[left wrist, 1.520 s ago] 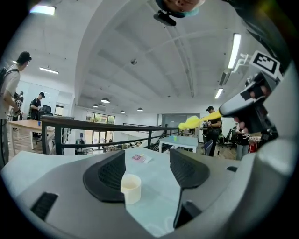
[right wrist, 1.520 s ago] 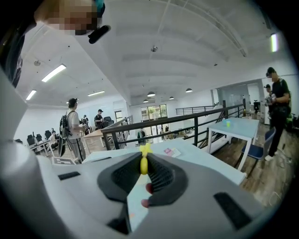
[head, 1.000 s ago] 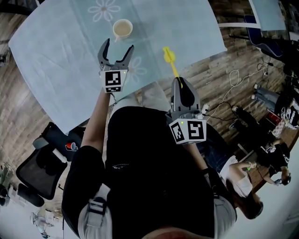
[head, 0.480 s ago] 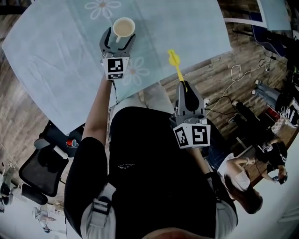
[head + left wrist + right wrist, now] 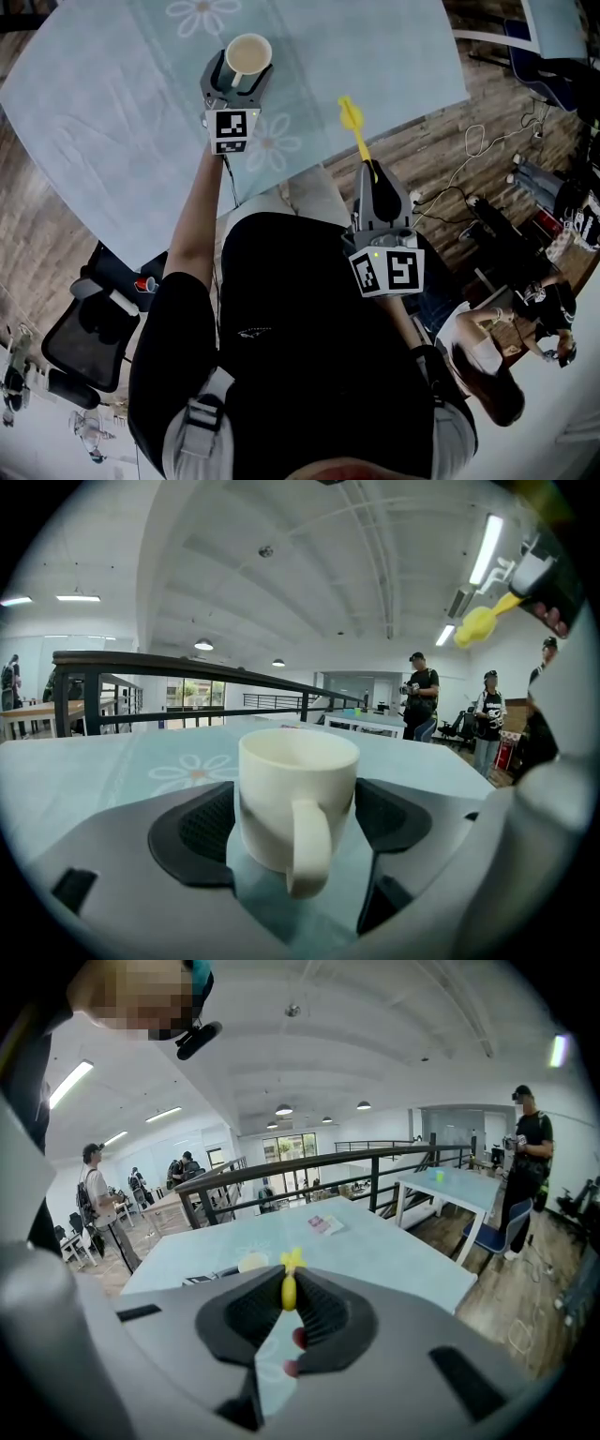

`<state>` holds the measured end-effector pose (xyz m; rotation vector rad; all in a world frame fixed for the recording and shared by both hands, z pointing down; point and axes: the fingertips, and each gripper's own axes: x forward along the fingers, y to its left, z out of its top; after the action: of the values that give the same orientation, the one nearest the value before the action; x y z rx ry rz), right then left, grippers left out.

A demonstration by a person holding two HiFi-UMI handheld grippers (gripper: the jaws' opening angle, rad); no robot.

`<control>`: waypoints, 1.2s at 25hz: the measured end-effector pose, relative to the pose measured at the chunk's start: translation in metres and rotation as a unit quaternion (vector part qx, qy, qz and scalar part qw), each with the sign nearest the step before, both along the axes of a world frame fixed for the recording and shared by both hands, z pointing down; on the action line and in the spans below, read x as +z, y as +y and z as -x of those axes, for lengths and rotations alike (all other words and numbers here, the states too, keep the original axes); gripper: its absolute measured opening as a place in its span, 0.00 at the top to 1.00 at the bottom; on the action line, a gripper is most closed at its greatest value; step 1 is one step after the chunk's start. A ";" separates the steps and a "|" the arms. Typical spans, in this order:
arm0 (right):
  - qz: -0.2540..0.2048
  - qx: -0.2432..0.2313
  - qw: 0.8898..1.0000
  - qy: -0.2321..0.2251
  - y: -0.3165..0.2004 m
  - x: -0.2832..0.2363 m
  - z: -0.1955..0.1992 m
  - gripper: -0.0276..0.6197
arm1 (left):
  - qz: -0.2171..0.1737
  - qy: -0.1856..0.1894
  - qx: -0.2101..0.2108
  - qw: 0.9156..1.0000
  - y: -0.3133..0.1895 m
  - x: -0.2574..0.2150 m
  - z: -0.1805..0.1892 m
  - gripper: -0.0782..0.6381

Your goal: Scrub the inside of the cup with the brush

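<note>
A cream cup (image 5: pixel 248 54) with a handle stands on the pale blue table (image 5: pixel 112 122) at the far middle. My left gripper (image 5: pixel 236 77) is shut on the cup (image 5: pixel 295 799), one pad against each side and the handle pointing back at the camera. The cup's inside looks empty. My right gripper (image 5: pixel 372 180) is held above the table's near edge, shut on the handle of a yellow brush (image 5: pixel 353 122). The brush head points up and away, to the right of the cup and apart from it. In the right gripper view the brush (image 5: pixel 290 1286) sits pinched between the pads.
A flower print (image 5: pixel 272 145) marks the tablecloth just behind the left gripper. A black chair (image 5: pixel 80 337) stands at the lower left. Cables (image 5: pixel 473 150) lie on the wooden floor at the right, and a person (image 5: pixel 492 361) sits there.
My left gripper moved forward to the cup and shut on it. My right gripper with the brush shifted slightly to the right.
</note>
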<state>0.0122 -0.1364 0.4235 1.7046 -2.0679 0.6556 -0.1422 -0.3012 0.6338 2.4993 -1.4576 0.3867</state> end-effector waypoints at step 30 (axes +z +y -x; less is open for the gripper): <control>-0.018 0.009 1.000 -0.010 0.017 -0.008 -0.010 0.90 | 0.033 -0.061 0.047 0.997 0.001 0.000 -0.010 0.34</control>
<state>0.0223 -0.1198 0.4152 1.7440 -2.0930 0.6480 -0.1324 -0.3007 0.6335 2.5387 -1.3486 0.6030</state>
